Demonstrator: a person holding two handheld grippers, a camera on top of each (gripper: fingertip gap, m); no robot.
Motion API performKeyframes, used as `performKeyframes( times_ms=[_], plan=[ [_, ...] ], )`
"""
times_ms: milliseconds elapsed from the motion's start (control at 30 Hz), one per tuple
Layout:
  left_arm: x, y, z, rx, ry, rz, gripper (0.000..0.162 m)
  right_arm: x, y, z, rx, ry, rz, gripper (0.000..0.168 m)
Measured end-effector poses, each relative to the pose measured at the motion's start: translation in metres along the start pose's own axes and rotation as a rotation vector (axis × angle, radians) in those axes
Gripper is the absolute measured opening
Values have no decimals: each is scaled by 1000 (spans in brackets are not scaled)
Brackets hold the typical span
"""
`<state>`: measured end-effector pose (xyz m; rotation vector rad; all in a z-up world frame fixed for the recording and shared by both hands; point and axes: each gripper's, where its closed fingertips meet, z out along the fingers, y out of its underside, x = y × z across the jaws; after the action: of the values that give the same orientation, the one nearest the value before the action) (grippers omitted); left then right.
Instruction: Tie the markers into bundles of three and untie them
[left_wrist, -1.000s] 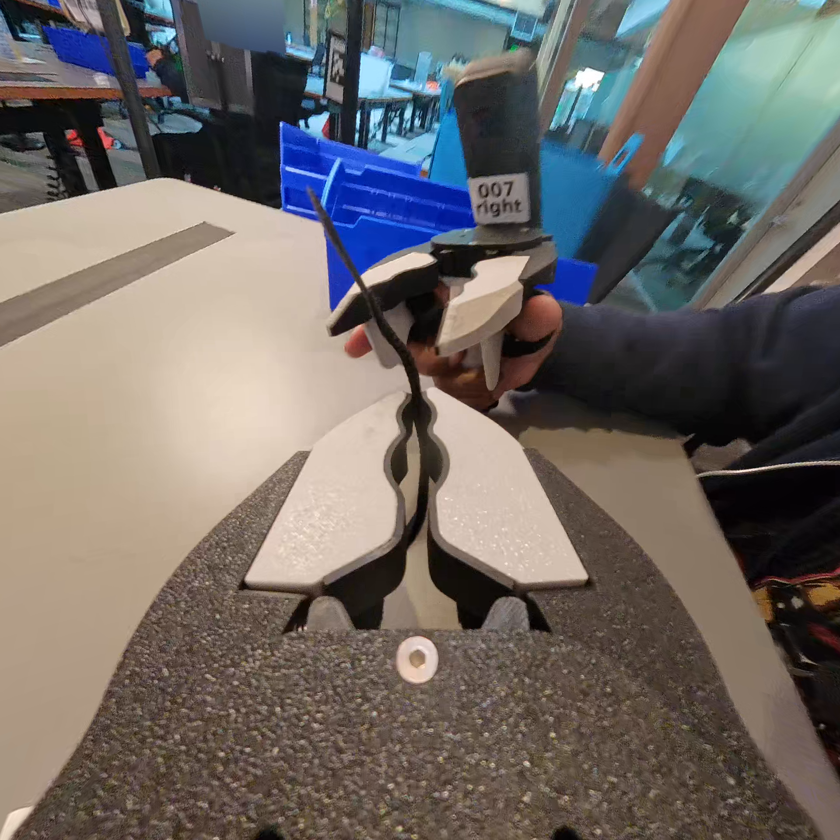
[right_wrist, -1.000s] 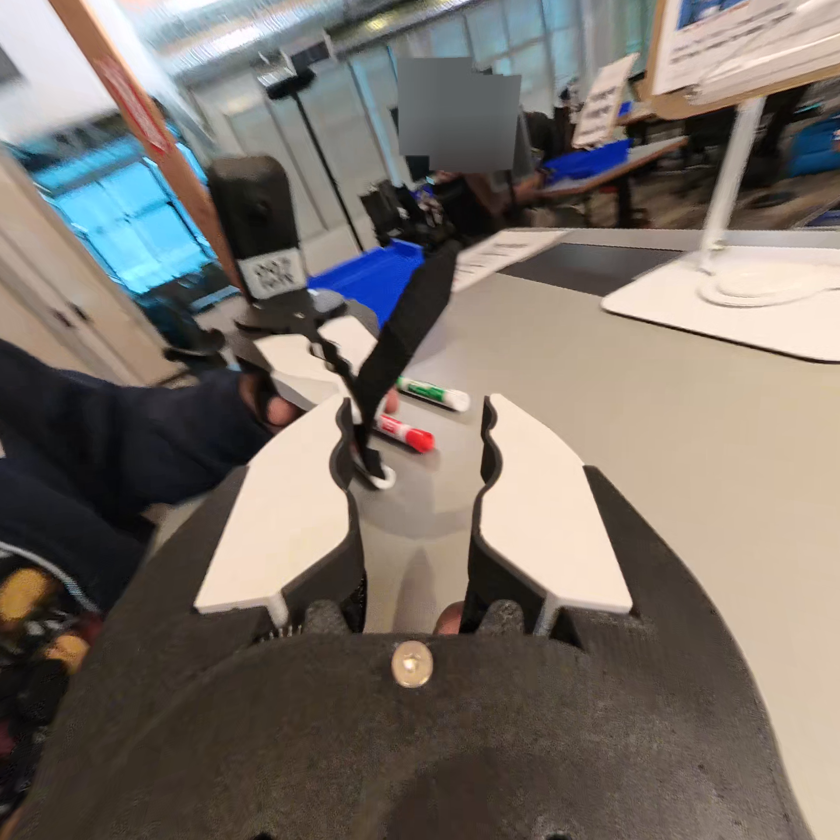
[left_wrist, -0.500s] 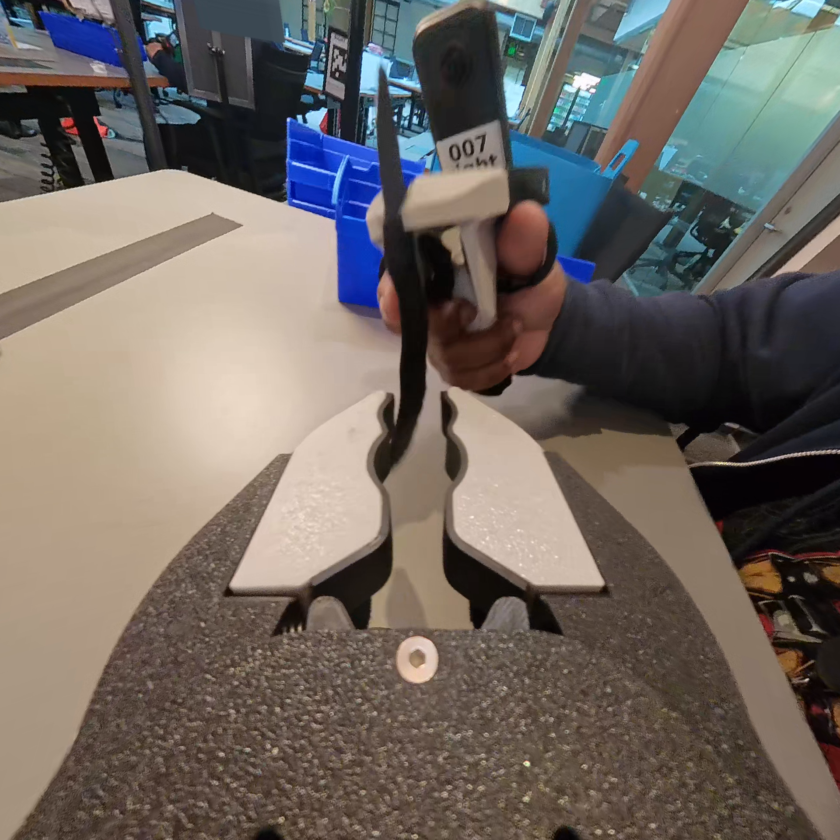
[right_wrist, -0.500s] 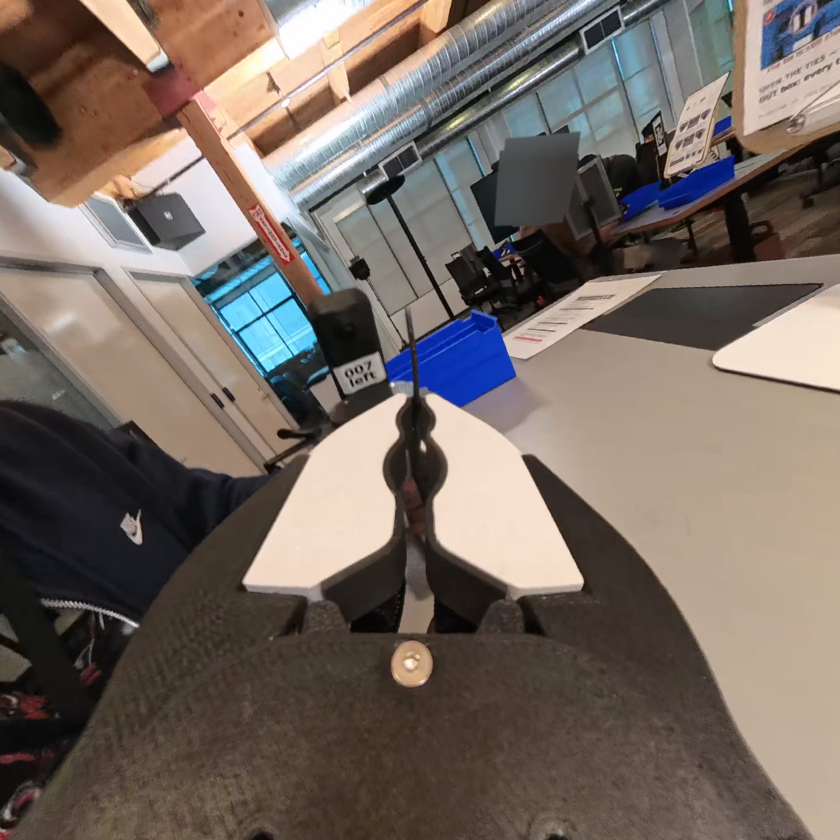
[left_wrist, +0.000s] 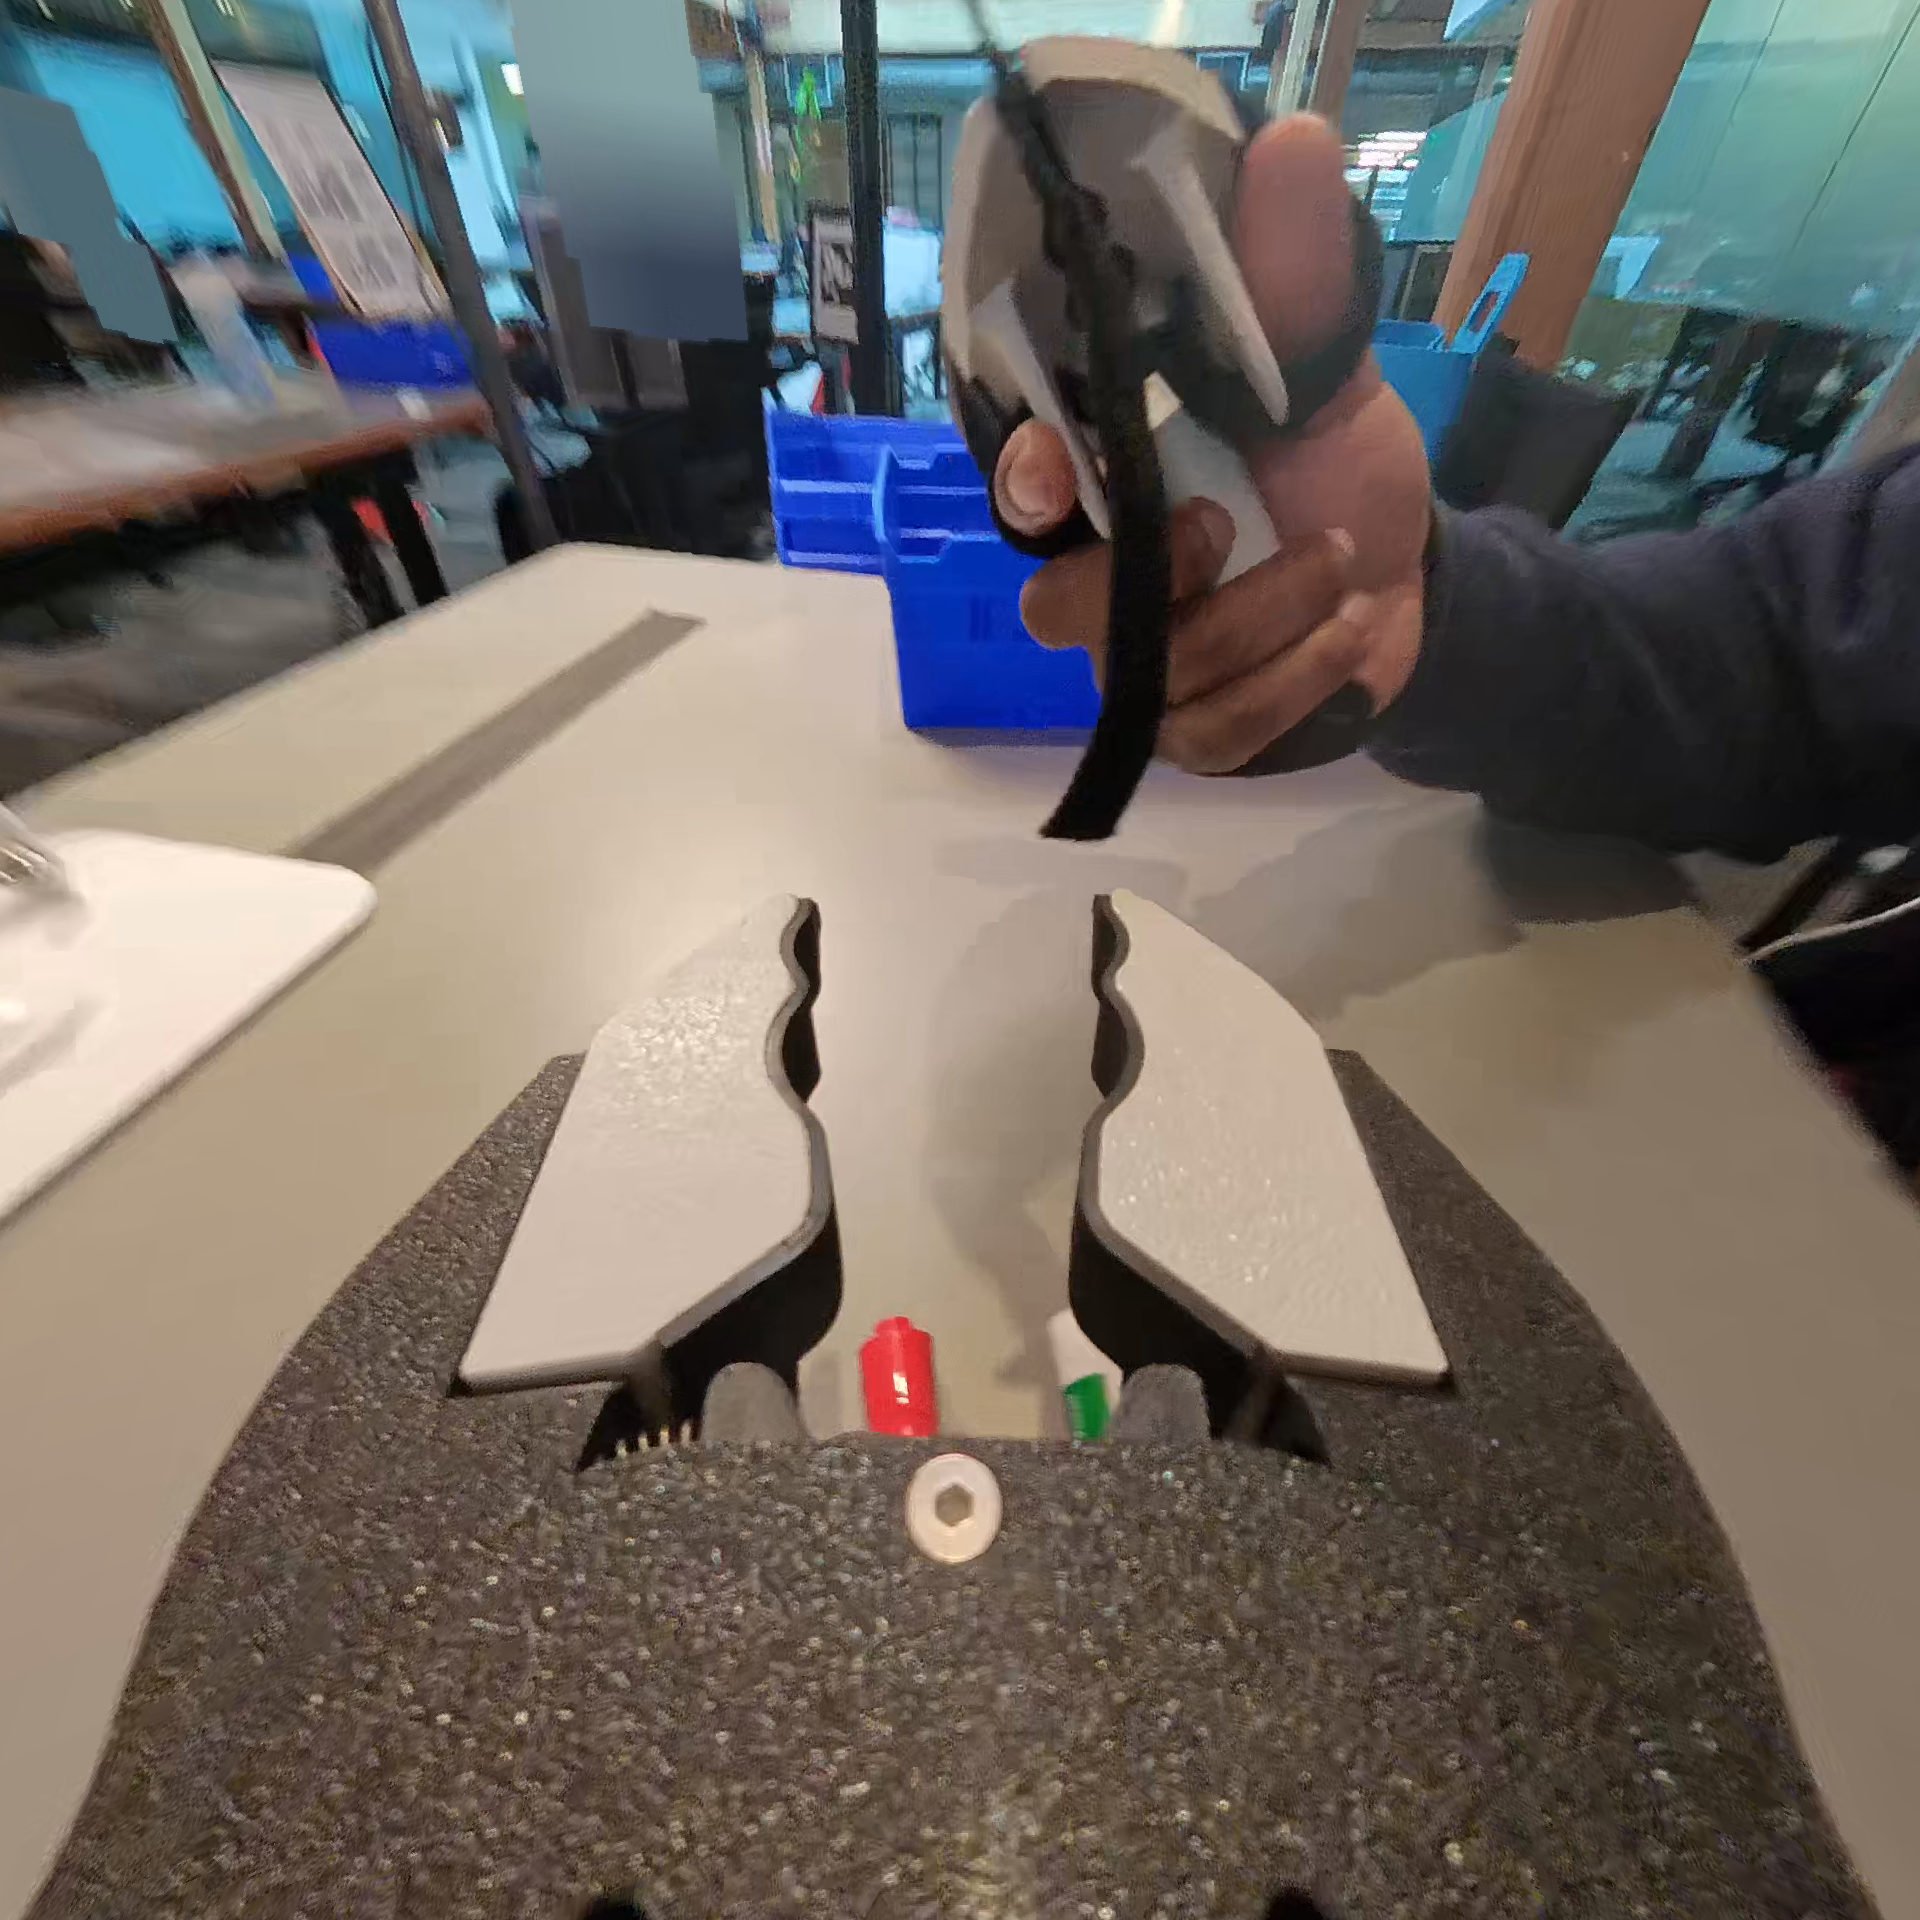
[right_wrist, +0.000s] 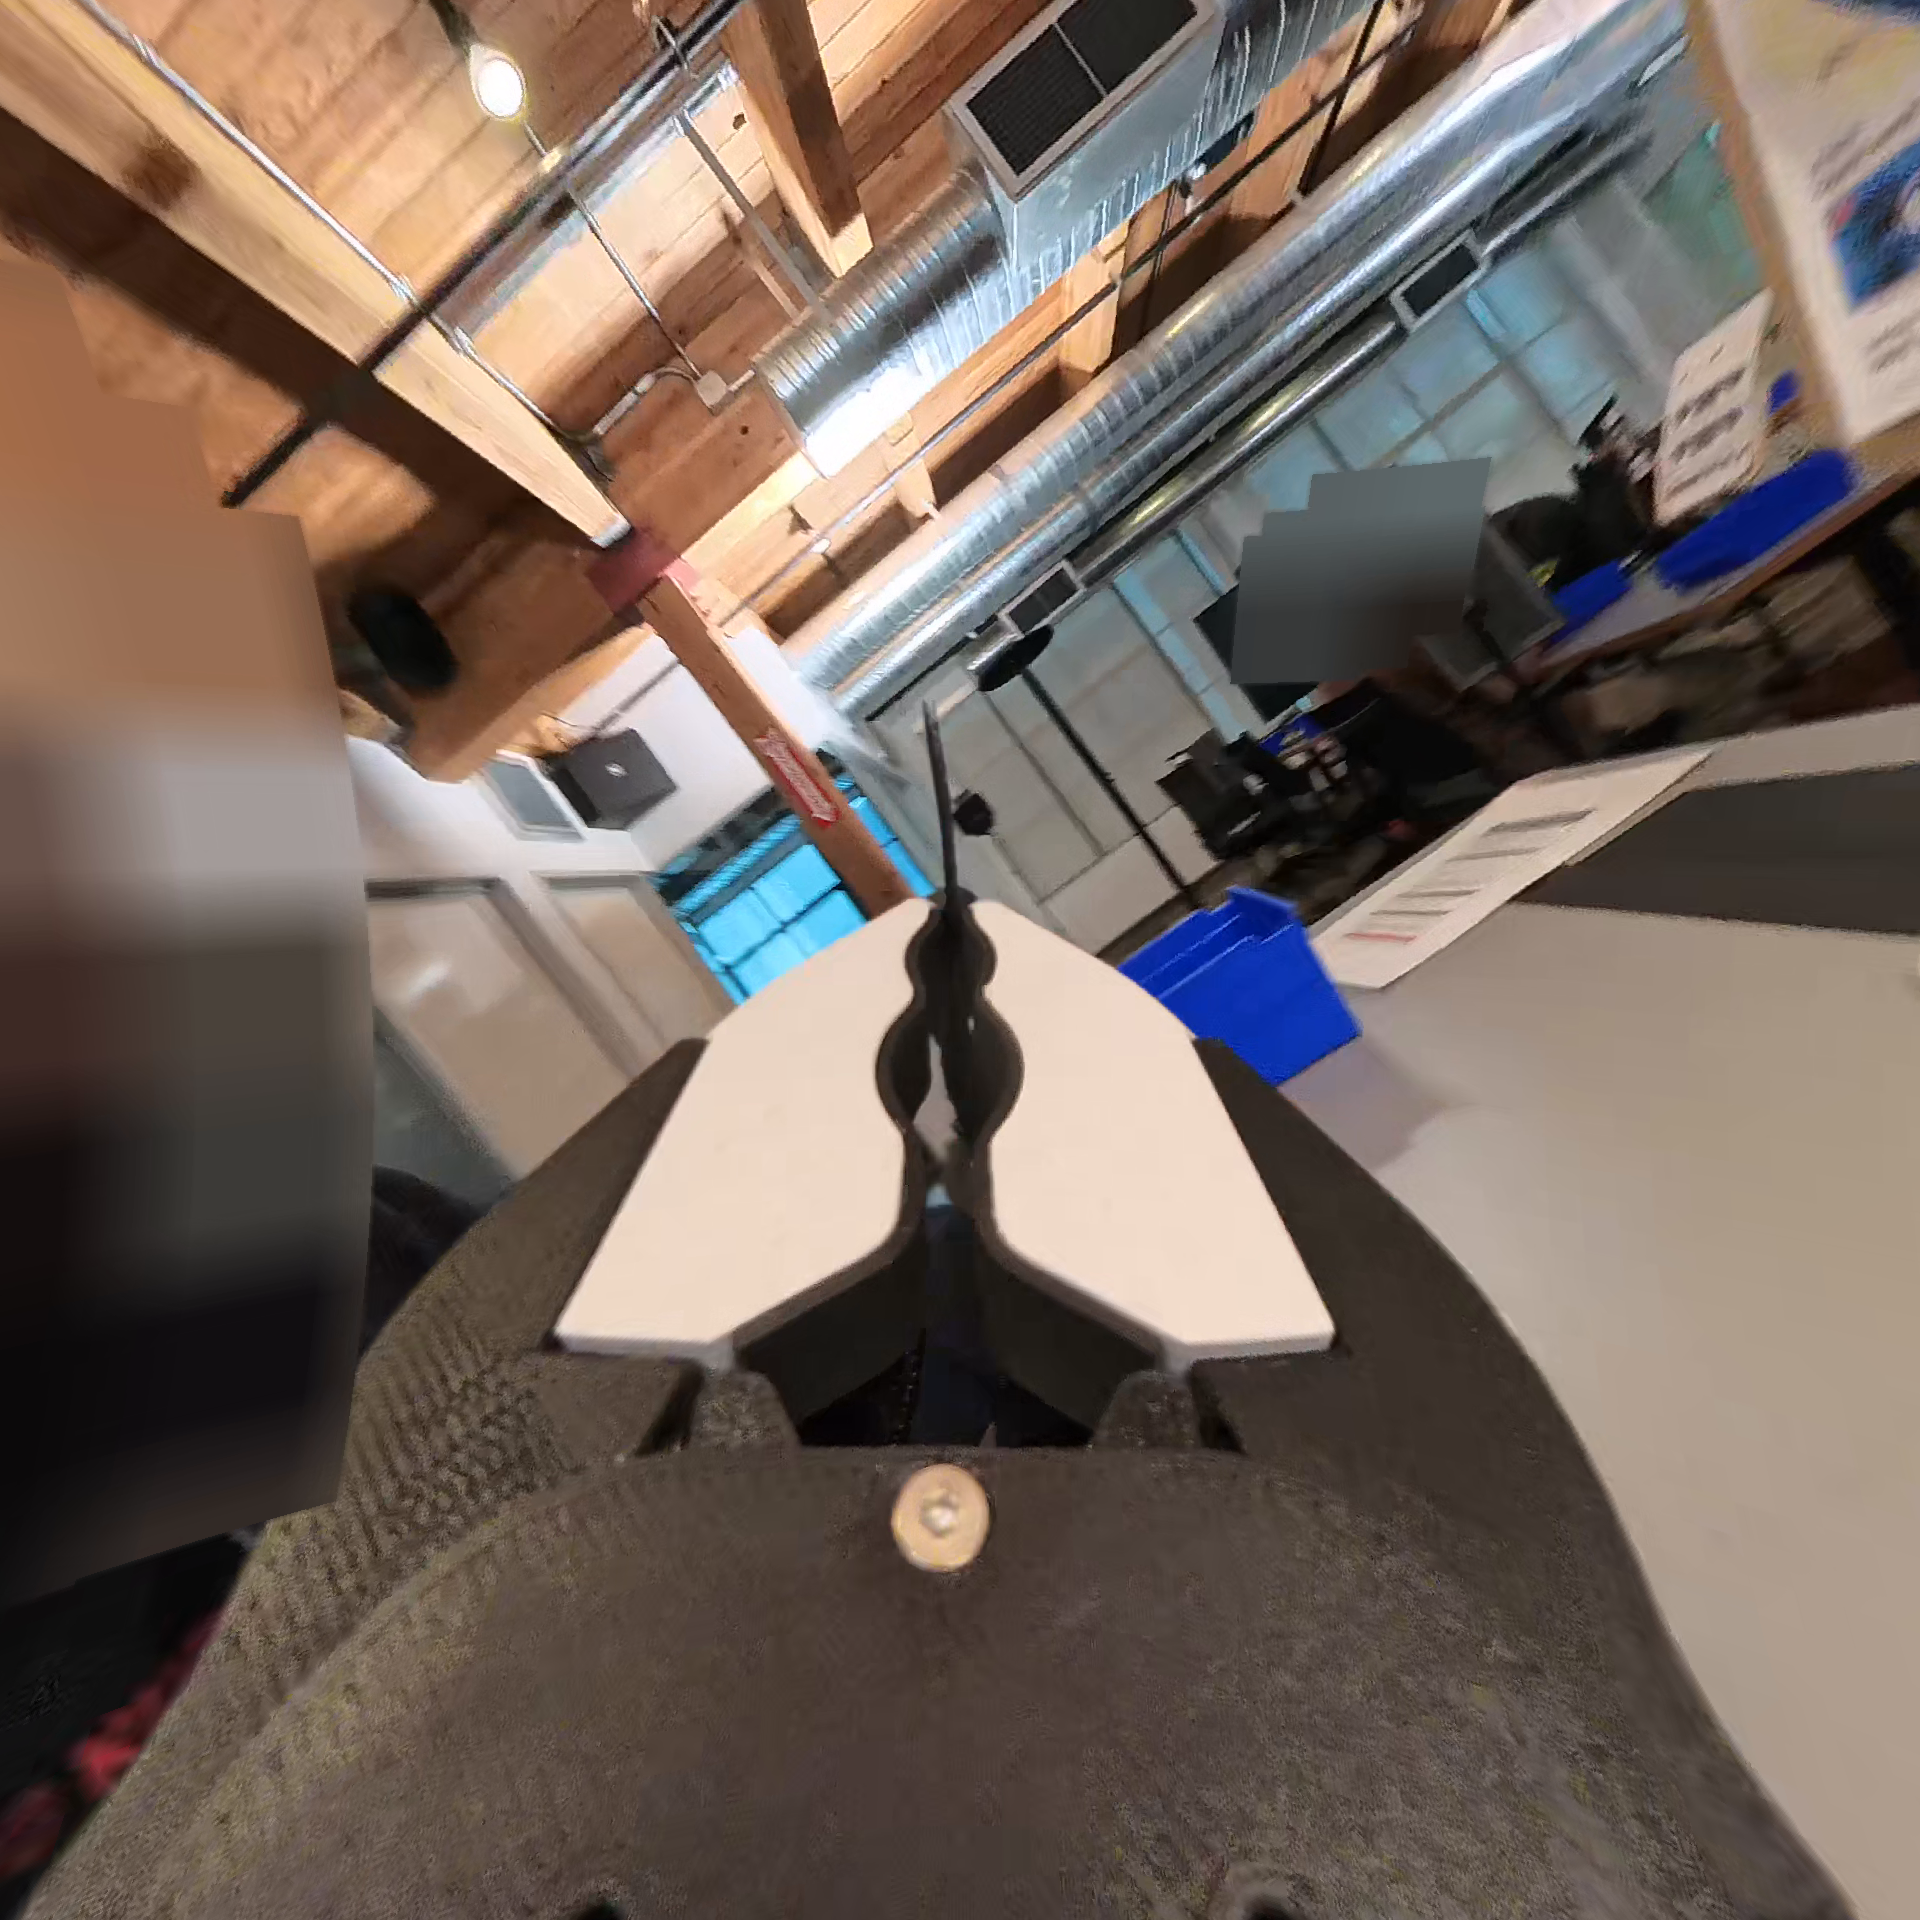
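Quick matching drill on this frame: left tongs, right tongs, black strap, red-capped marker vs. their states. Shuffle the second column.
1. left tongs
2. right tongs
3. flat black fabric strap
4. red-capped white marker

a. lying on the grey table, beneath the open fingers
b. shut, raised above the table
c. hanging down, lower end free
d. open, holding nothing

Pairs: 1-d, 2-b, 3-c, 4-a

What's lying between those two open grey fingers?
In the left wrist view, a red marker and a green marker lie on the grey table between them.
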<state>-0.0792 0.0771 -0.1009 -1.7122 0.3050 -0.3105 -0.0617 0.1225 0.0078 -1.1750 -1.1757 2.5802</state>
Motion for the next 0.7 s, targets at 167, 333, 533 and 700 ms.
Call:
performKeyframes(
  times_ms=[167, 333, 533, 700],
  plan=[
    [11, -6, 1, -23, 132, -383, 38, -2, -4, -12, 3, 118, -417, 1],
    [34, -30, 13, 163, 415, -816, 39, -28, 23, -11, -85, 58, -825, 1],
    [39, -35, 20, 243, 518, -950, 45, -38, 77, -7, -274, -31, -1123, 1],
    [32, -33, 17, 244, 499, -949, 43, -42, 89, -9, -317, -77, -1154, 1]
  ],
)
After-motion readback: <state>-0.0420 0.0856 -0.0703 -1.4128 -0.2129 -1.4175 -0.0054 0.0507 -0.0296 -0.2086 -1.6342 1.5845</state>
